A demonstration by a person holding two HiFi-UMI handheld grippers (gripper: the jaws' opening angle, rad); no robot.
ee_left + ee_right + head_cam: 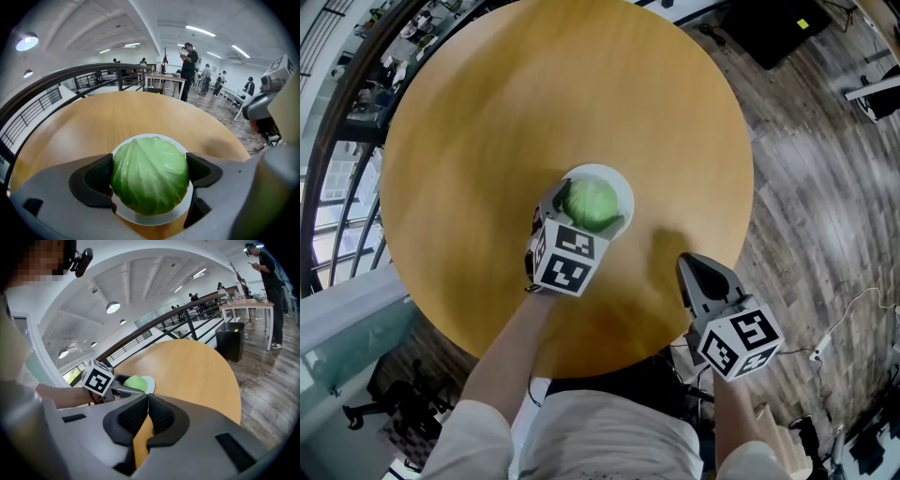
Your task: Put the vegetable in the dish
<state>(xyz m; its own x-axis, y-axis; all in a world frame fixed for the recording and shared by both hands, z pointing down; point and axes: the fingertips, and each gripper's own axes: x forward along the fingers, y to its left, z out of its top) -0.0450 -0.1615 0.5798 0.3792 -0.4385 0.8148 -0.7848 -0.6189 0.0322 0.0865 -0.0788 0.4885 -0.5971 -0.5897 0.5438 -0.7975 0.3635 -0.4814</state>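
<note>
Fingers [93, 180] of the left gripper [150, 176] are clamped on the green cabbage [150, 173], one dark pad pressed to each side of it. And the cabbage is right over the white dish [153, 219], whose rim peeks out above and below the leaves! Whether it actually sits on the dish or hangs just clear of it, I can't tell from this angle. From the head view, the dish lies near the middle of the round wooden counter [534, 103], with the marker cube of the left gripper just on the person's side of it.

Over to the right gripper [692, 270]: it's held above the near edge of the counter, well apart from the dish. Its fingers [133, 418] are pressed together at the tips, nothing between them, only the counter's wood showing in the slit below. In the right gripper view, the cabbage and dish sit further back, beside the left gripper's cube.

Behind the counter, a dark railing [70, 75] curves round, and a person [190, 70] stands by a table on the wood floor [825, 187].
</note>
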